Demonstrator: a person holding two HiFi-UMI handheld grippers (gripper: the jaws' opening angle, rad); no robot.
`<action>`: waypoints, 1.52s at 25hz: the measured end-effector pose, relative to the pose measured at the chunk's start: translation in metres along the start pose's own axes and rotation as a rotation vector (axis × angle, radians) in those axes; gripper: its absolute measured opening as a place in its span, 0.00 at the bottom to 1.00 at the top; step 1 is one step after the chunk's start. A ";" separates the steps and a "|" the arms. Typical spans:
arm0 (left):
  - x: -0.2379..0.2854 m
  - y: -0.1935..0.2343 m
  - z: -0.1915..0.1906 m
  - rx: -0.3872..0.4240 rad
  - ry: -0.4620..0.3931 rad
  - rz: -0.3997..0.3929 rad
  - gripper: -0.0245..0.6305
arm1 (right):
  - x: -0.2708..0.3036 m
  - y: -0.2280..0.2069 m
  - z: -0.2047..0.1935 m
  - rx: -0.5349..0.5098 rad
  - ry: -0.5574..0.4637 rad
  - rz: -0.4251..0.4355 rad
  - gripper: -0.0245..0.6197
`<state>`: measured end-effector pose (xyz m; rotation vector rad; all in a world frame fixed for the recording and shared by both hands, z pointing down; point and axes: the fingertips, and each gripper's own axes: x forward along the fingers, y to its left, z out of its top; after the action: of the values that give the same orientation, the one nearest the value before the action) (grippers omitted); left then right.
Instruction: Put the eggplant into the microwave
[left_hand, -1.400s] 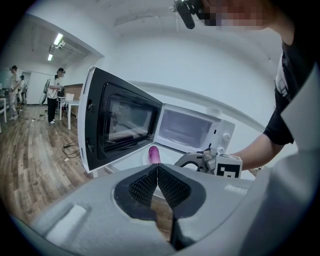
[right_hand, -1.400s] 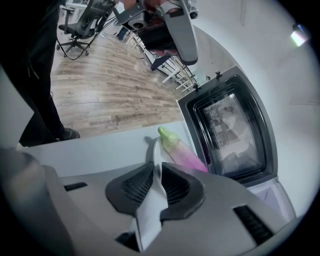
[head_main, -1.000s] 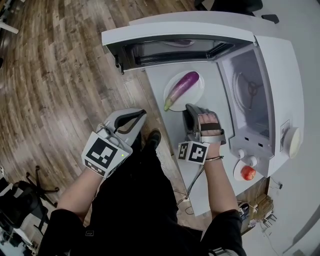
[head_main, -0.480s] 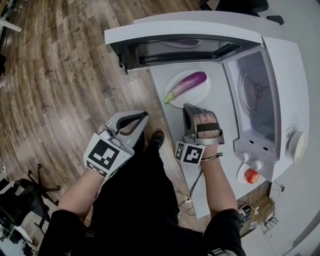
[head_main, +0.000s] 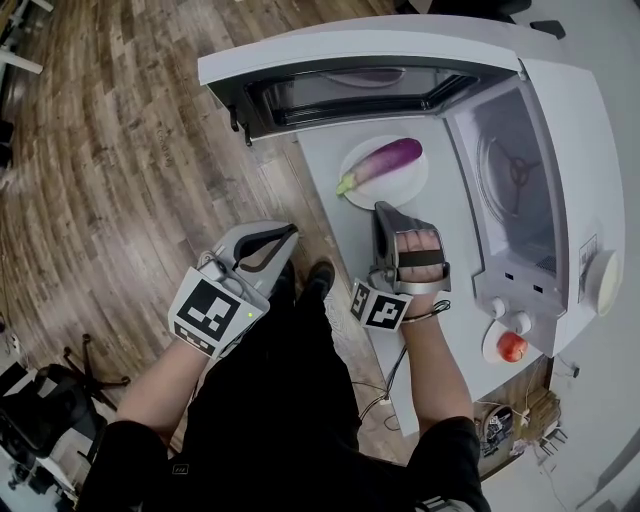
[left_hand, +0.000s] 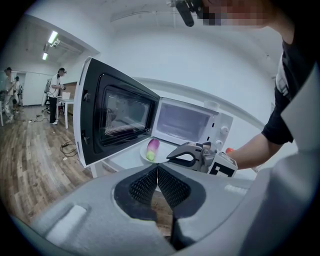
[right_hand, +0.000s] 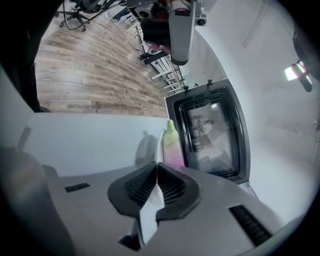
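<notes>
With the microwave (head_main: 565, 130) door (head_main: 350, 95) open, loading has not begun: the eggplant (head_main: 383, 162) lies on its plate (head_main: 400, 192) on the surface (head_main: 322, 165) before the cavity, the right hand-held gripper (head_main: 385, 210), jaws just closing together on nothing, points at it, and the left hand-held gripper (head_main: 285, 232) hangs closed and empty beyond the surface's edge.

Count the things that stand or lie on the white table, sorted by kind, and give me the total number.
microwave: 1
white plate: 2, a large one and a small one
eggplant: 1
red fruit: 1
Total: 5
</notes>
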<state>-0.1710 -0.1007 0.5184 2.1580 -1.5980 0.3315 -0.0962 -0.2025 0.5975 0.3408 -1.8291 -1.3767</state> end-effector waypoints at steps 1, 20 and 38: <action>0.000 -0.001 0.000 0.004 0.002 -0.003 0.05 | -0.001 -0.001 0.000 -0.002 0.003 -0.009 0.07; 0.008 -0.030 0.020 0.069 0.004 -0.074 0.05 | -0.037 -0.022 -0.027 0.015 0.095 -0.107 0.07; 0.019 -0.106 0.116 0.147 -0.045 -0.119 0.05 | -0.117 -0.094 -0.063 0.090 0.146 -0.194 0.08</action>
<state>-0.0721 -0.1459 0.4039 2.3752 -1.5029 0.3765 0.0016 -0.2058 0.4677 0.6635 -1.7771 -1.3622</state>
